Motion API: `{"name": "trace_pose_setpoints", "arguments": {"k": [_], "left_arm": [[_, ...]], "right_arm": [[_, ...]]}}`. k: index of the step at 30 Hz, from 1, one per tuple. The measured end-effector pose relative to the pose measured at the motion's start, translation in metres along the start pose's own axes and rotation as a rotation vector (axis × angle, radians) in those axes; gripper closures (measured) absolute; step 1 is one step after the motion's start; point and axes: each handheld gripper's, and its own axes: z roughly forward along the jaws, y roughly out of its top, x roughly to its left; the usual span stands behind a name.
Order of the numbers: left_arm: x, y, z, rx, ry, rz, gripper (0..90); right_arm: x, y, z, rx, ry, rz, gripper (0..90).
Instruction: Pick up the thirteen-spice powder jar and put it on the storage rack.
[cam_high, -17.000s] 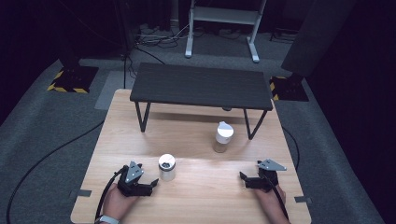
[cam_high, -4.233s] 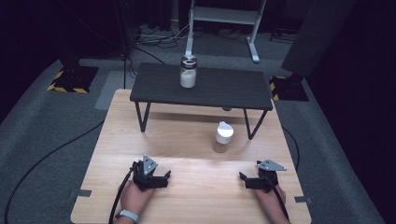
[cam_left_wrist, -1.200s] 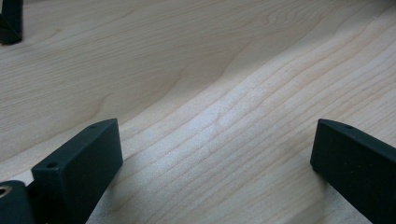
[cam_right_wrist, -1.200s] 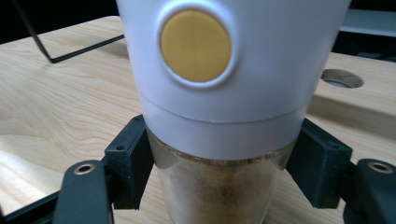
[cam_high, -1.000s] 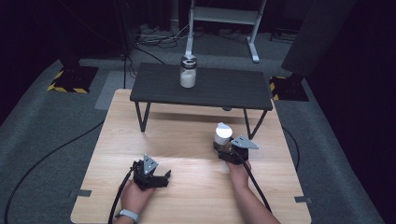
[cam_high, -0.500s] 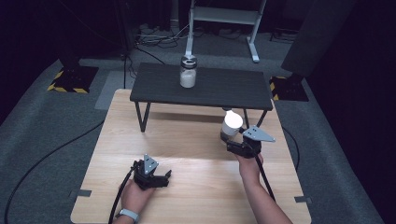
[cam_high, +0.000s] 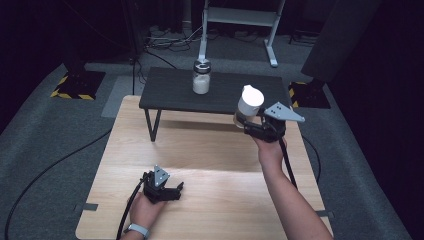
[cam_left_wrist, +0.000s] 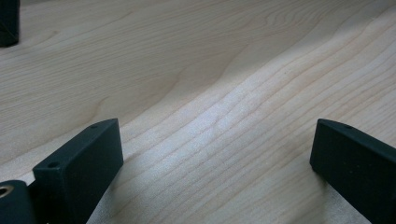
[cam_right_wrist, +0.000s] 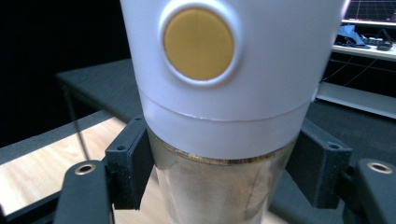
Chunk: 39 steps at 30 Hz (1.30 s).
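Note:
My right gripper (cam_high: 248, 121) is shut on a glass container with a tall white lid (cam_high: 249, 101), held in the air beside the right front corner of the dark shelf (cam_high: 175, 95). In the right gripper view the white lid with a yellow button (cam_right_wrist: 199, 43) looms close, and both jaws press on the glass body (cam_right_wrist: 219, 186). A second jar with white contents (cam_high: 201, 77) stands on the dark shelf. Near the table's front edge my left gripper (cam_high: 171, 190) rests open on the wooden table (cam_high: 210, 155), its jaws wide apart over bare wood (cam_left_wrist: 215, 130).
The shelf stands on thin black legs (cam_high: 152, 124) at the back of the table. A cable (cam_high: 55, 165) runs across the grey floor at the left. A white stand (cam_high: 240, 15) is behind the shelf.
My right gripper has lifted the white-lidded container off the table and carried it up and to the right, toward the shelf. The left gripper has stayed still.

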Motion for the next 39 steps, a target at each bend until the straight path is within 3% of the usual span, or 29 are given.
{"name": "trace_pose_setpoints", "arguments": {"k": [9, 15, 21, 25, 30, 32, 35, 39], "left_arm": [[0.0, 0.0, 0.0, 0.0, 0.0, -0.001, 2.4], [0.0, -0.001, 0.0, -0.004, -0.003, -0.002, 3.2], [0.0, 0.0, 0.0, -0.003, -0.004, 0.0, 3.2], [0.0, 0.0, 0.0, -0.003, -0.003, 0.001, 3.2], [0.0, 0.0, 0.0, -0.003, -0.003, 0.001, 3.2], [0.0, 0.0, 0.0, -0.002, -0.003, 0.001, 3.2], [0.0, 0.0, 0.0, -0.002, -0.004, -0.002, 3.2], [0.0, 0.0, 0.0, -0.004, -0.003, 0.002, 3.2]], "right_arm": [[-0.022, 0.035, 0.045, 0.034, -0.066, 0.014, 30.2], [-0.036, 0.048, 0.074, 0.061, -0.098, 0.031, 30.1], [-0.045, 0.051, 0.094, 0.111, -0.098, 0.046, 30.1], [-0.047, 0.05, 0.1, 0.141, -0.107, 0.048, 30.1], [-0.051, 0.047, 0.099, 0.134, -0.099, 0.079, 29.4], [-0.054, 0.047, 0.098, 0.133, -0.092, 0.088, 22.5], [-0.051, 0.046, 0.09, 0.11, -0.1, 0.079, 16.0], [-0.047, 0.041, 0.073, 0.091, -0.1, 0.064, 15.1]]}}
